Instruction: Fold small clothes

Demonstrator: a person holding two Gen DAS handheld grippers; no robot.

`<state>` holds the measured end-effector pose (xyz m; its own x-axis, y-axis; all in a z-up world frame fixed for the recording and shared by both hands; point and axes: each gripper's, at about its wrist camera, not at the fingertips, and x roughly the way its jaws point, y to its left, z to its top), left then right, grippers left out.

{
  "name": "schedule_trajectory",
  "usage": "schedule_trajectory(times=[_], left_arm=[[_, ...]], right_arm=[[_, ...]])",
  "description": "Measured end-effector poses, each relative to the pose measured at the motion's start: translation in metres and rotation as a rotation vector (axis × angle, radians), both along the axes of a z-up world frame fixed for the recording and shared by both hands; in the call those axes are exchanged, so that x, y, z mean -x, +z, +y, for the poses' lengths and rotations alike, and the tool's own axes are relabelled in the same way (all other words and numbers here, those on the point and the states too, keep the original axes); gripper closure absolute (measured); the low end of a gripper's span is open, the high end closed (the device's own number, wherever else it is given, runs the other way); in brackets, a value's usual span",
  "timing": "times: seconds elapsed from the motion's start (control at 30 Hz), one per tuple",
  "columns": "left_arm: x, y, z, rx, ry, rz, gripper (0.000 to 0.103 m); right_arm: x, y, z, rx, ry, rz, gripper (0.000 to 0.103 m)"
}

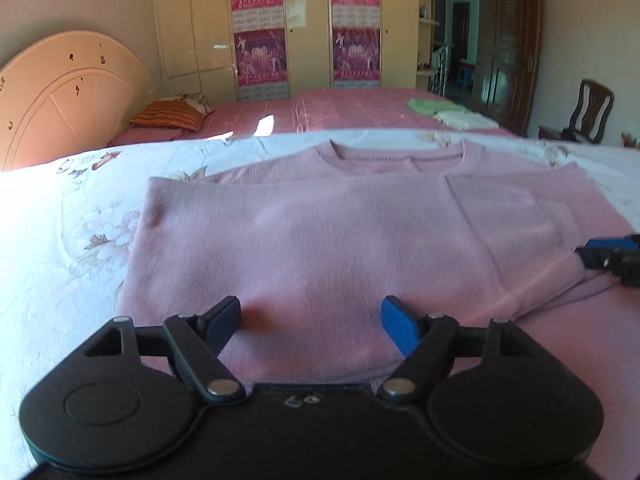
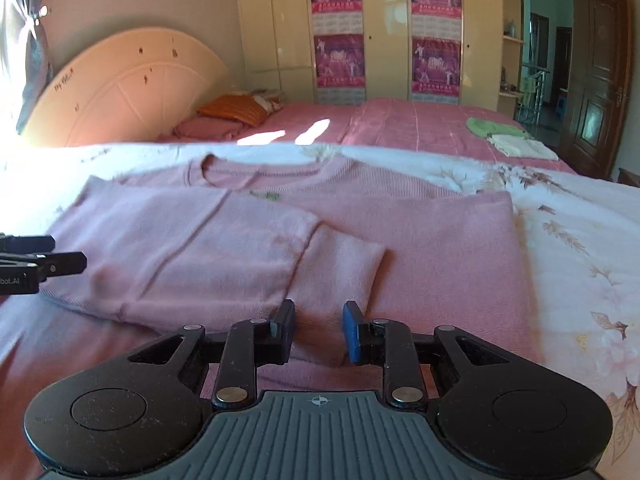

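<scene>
Sweater (image 1: pixel 320 240): pink knit, flat on my floral bedspread (image 1: pixel 60 240).
Sleeves: folded across front.
Collar: far side.

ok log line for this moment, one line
sweater: sleeves folded in, flat on bed | left tongs: open over hem | right tongs: open, narrow gap, by cuff

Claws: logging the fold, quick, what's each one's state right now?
Left claw: open wide over the pink sweater, holding nothing.
Right claw: open narrowly, nothing gripped.
</scene>
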<state>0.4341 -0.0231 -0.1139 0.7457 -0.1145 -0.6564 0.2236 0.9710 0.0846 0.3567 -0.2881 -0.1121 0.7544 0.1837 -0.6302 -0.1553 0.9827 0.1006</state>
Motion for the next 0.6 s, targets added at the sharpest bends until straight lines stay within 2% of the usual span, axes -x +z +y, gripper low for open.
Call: schedule_trajectory(times=[0.13, 0.23, 0.37, 0.6], left_arm=[[0.007, 0.0, -0.003, -0.009, 0.009, -0.007, 0.026], [0.007, -0.005, -0.002, -0.003, 0.025, 0.002, 0.024], [0.007, -0.009, 0.001, -0.004, 0.032, -0.007, 0.018], [0.001, -0.012, 0.009, 0.04, 0.038, 0.011, 0.011]], right_arm=[[0.002, 0.009, -0.004, -0.036, 0.023, -0.023, 0.078], [-0.003, -0.003, -0.002, 0.011, 0.027, 0.007, 0.078], [-0.005, -0.006, -0.004, -0.004, 0.02, -0.001, 0.078], [0.002, -0.012, -0.01, -0.029, 0.007, -0.042, 0.077]])
